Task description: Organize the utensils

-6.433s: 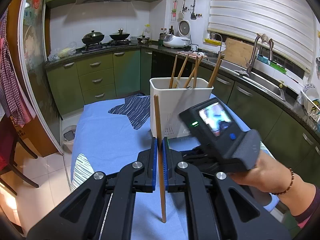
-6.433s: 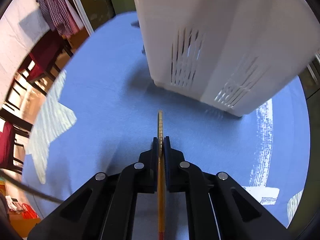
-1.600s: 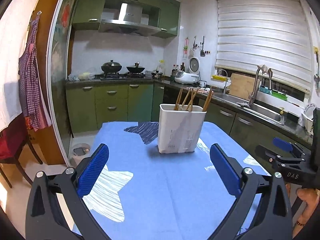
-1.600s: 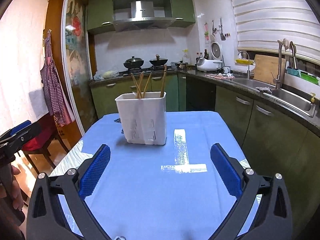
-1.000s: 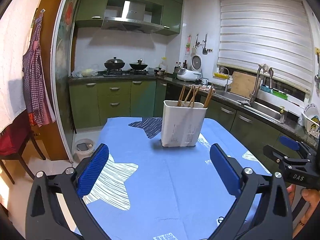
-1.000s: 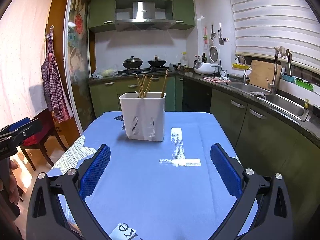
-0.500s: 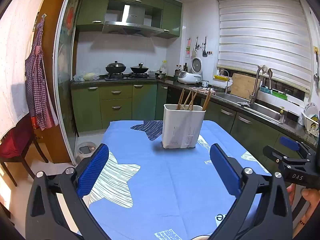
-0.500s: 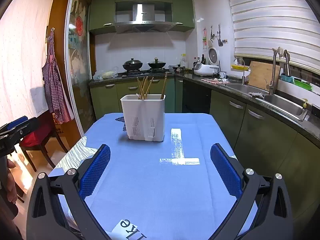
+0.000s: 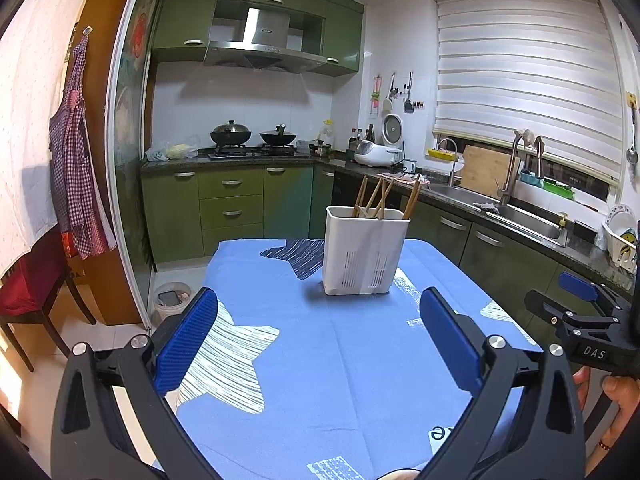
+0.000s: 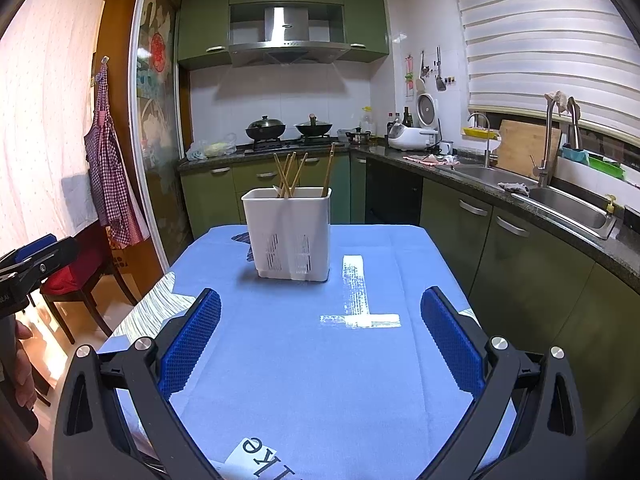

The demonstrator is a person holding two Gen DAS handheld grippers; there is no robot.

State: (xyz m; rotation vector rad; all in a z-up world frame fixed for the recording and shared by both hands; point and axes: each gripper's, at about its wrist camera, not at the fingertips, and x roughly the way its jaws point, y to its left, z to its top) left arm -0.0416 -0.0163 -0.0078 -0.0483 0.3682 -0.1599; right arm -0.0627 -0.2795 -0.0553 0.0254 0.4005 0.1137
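my left tongs [image 9: 319,338] and right tongs [image 10: 320,338] gape wide, holding nothing. the white slotted caddy [image 9: 363,251] stands upright mid-table [image 9: 340,360], wooden chopsticks [image 9: 380,200] leaning inside it.

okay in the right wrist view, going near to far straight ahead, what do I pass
right gripper → blue tablecloth → white utensil holder with chopsticks → green cabinets → stove with two woks → range hood

Both grippers, left [image 9: 318,332] and right [image 10: 320,332], gape wide (nothing held).
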